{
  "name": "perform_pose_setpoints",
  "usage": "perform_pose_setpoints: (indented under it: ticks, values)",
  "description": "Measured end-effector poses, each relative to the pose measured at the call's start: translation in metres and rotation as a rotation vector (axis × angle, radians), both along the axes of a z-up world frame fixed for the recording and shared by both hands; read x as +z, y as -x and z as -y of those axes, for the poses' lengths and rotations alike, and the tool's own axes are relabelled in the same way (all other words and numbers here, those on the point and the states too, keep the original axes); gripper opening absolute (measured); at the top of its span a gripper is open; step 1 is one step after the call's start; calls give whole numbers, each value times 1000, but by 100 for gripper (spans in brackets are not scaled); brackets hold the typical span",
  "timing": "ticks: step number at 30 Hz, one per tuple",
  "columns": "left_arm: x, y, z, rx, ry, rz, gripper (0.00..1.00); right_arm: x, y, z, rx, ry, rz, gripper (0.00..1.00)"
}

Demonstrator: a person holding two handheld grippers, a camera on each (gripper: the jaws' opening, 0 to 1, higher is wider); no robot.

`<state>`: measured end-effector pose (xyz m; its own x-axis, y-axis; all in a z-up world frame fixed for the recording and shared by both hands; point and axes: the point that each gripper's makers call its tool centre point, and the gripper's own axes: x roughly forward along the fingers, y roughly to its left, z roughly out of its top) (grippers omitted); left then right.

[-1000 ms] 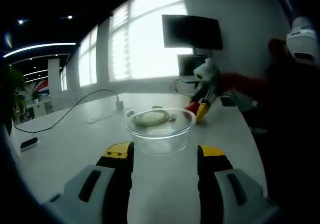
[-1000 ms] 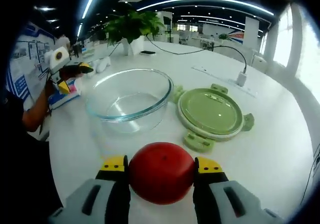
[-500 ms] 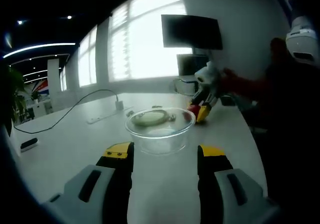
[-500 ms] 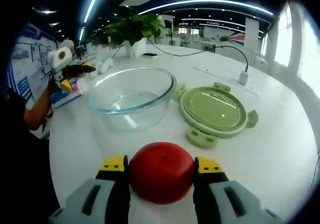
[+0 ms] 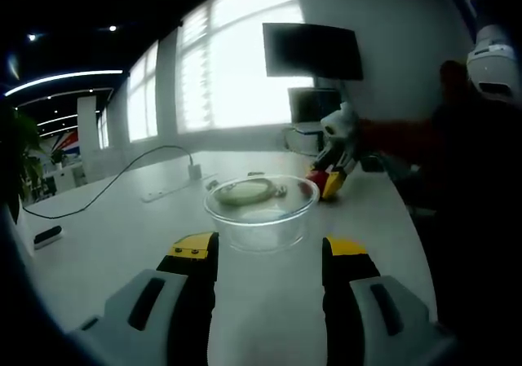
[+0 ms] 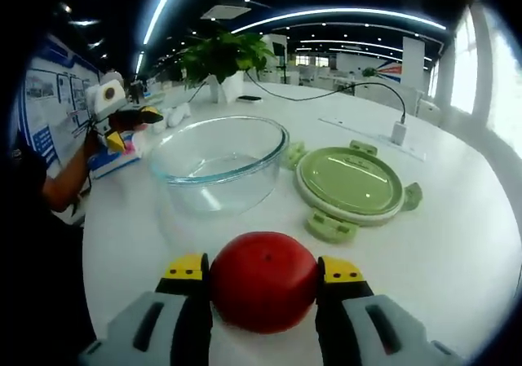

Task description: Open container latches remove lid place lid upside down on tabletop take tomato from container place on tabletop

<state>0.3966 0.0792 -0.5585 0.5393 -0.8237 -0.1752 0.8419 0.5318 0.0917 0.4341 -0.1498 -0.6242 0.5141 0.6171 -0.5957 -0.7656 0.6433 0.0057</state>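
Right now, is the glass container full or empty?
Empty: the clear glass container holds nothing, and the tomato sits outside it between the right hand-held gripper's jaws.

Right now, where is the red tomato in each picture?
Left gripper view: the tomato is far off, right of centre, a small red patch in the right claw behind the glass bowl.
Right gripper view: the tomato sits big at bottom centre, between the right claw's jaws.
Shared landmark: the glass bowl.

The left gripper point(image 5: 263, 256), jaws apart, faces a glass bowl point(image 5: 261, 211) mid-table point(image 5: 106, 235), the lid point(image 5: 242, 192) behind it, the right gripper point(image 5: 330, 174) holding a tomato point(image 5: 316, 178) near the table's far right edge.
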Motion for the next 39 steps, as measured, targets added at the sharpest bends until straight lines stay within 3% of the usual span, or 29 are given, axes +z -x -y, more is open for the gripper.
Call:
perform_pose_setpoints:
  ticks: [18, 20, 26, 29, 34, 39]
  values:
    - [1, 1, 0, -3, 4, 0, 45, -4, 5, 4, -28, -18, -23, 49]
    - [1, 1, 0, -2, 4, 0, 45, 3, 6, 7, -45, -27, -7, 51]
    - [1, 1, 0, -4, 5, 1, 45, 34, 18, 26, -162, -96, 139, 51]
    - [0, 1, 0, -7, -1, 1, 45, 41, 30, 37, -226, -155, 170, 48]
    - [0, 2, 1, -5, -6, 6, 45, 43, 47, 50, -275, -158, 194, 46]
    - [0, 4, 2, -11, -6, 8, 45, 51, 68, 59, -318, -195, 212, 36]
